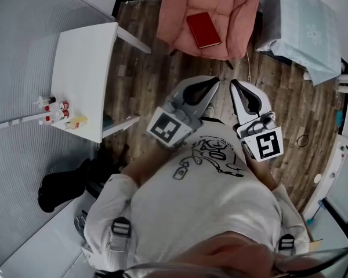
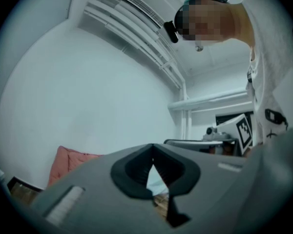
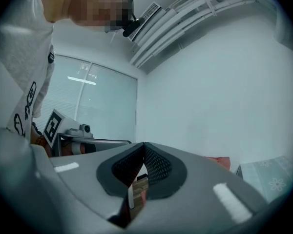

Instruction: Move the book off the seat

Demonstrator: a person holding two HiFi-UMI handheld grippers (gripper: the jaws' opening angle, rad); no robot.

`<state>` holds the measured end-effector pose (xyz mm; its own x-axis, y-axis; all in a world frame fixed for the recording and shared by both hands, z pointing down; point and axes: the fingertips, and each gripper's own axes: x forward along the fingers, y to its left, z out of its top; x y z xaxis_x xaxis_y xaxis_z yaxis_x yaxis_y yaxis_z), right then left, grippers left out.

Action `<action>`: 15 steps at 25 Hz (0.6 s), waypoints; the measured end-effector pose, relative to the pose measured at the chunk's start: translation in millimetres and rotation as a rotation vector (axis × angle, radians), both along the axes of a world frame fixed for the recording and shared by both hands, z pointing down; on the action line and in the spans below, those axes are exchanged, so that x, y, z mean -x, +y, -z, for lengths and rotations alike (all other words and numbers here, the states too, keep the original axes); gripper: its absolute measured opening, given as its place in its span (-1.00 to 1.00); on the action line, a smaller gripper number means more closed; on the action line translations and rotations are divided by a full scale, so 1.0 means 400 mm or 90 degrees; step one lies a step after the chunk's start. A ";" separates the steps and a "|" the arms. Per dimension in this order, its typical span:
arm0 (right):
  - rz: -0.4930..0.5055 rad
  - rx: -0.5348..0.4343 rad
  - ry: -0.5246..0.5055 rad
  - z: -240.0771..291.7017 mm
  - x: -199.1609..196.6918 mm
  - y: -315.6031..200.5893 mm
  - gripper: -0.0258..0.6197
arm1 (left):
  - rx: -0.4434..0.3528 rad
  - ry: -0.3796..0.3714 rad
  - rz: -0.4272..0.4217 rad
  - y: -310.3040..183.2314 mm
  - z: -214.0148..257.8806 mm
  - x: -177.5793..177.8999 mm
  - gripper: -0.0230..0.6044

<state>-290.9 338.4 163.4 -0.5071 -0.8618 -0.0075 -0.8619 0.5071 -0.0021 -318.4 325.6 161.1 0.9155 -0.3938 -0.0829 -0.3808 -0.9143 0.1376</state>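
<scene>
Red book (image 1: 203, 30) lying flat on the pink cushioned seat (image 1: 182, 10), ahead of both tongs and well apart from them. Left tongs (image 1: 214, 82) and right tongs (image 1: 234, 84) side by side, each closed tight, holding nothing. White surface (image 1: 84, 68) lies left of the left tongs.

no readable words; black square markers (image 1: 167, 127) on gripper cubes (image 1: 266, 144), shirt print (image 1: 211, 155) illegible.
</scene>
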 end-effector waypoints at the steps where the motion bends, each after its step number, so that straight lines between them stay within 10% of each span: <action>1: 0.003 -0.001 0.000 0.001 0.000 0.001 -0.91 | 0.000 -0.001 0.003 0.000 0.000 0.000 -0.92; 15: 0.018 0.007 0.007 -0.022 0.034 -0.080 -0.91 | 0.010 0.008 0.026 -0.084 -0.015 0.040 -0.92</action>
